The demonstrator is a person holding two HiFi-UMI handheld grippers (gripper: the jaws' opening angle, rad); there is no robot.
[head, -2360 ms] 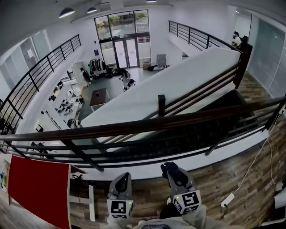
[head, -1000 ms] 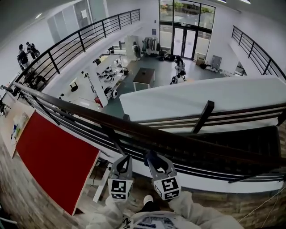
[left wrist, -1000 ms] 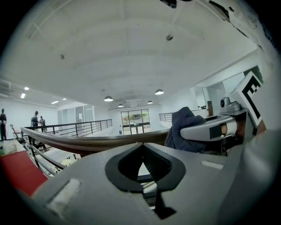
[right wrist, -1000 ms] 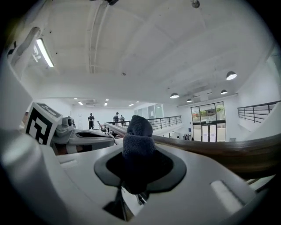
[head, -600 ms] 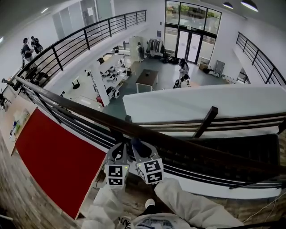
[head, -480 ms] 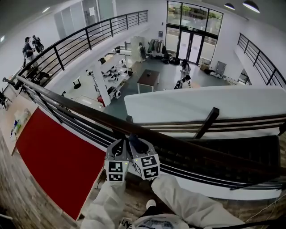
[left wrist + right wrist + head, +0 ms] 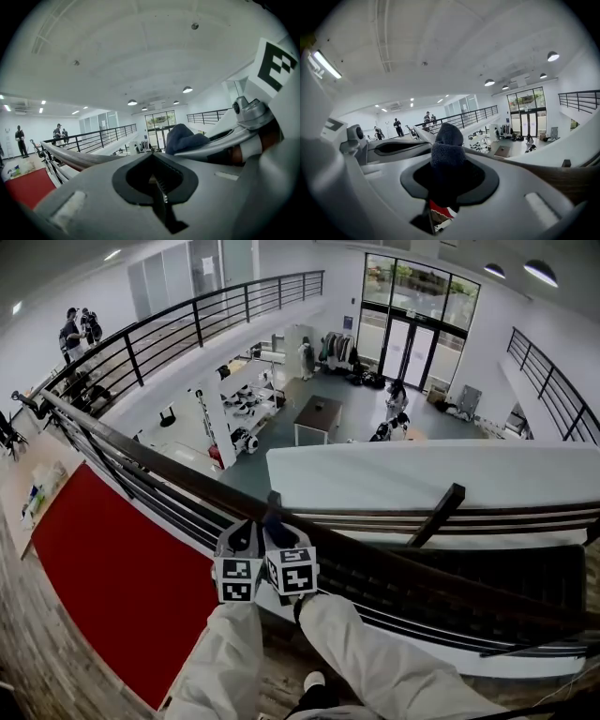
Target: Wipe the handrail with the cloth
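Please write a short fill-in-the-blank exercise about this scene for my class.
The right claw and left claw sit side by side at the handrail. The cloth is clamped in the ___ one. The other one is shut on ___. In the head view, the large flat panel left of them is ___.
Missing words: right; nothing; red.

Left gripper (image 7: pixel 242 532), right gripper (image 7: pixel 275 521): two. One cloth (image 7: pixel 447 140). One handrail (image 7: pixel 141 448). Distant people (image 7: pixel 73 332), perhaps four.

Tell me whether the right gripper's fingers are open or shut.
Shut on the cloth: the right gripper pinches dark bunched fabric between its fingers.
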